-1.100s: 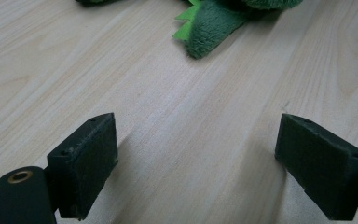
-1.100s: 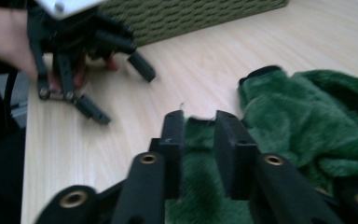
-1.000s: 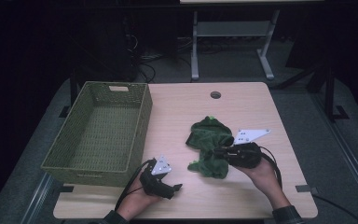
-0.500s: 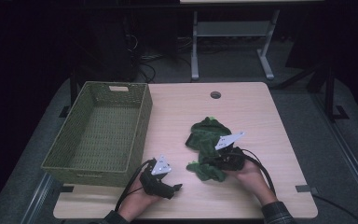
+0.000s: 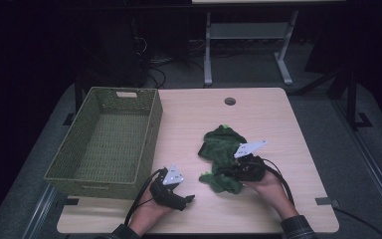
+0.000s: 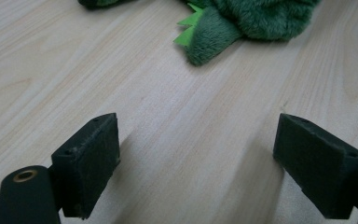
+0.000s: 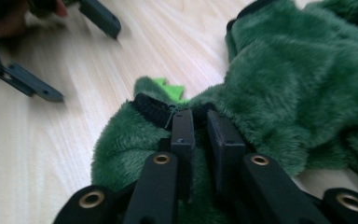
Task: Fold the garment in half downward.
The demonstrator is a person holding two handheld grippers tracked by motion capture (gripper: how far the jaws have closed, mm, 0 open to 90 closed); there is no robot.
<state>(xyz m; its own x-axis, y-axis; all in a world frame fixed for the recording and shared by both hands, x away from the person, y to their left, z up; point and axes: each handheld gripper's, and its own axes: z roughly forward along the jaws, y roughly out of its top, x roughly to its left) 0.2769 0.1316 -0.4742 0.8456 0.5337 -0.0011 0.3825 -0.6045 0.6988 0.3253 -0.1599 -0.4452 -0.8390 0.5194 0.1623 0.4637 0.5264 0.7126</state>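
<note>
Pinching a fold of the green plush garment (image 7: pixel 279 88) at its black ribbed trim, right gripper (image 7: pixel 200 123) jaws nearly together on the fabric, having just eased a little wider. Left gripper (image 6: pixel 198 154) jaws wide apart over bare table (image 6: pixel 74 60), nothing between, the plush tip with lime spikes lying well beyond them. Soft, light, limp, likely to sag and trail when lifted; best taken at the trim or a thick fold. Crumpled heap, long axis roughly running away from the right jaws, basket (image 5: pixel 104 139) off beyond the left gripper.
</note>
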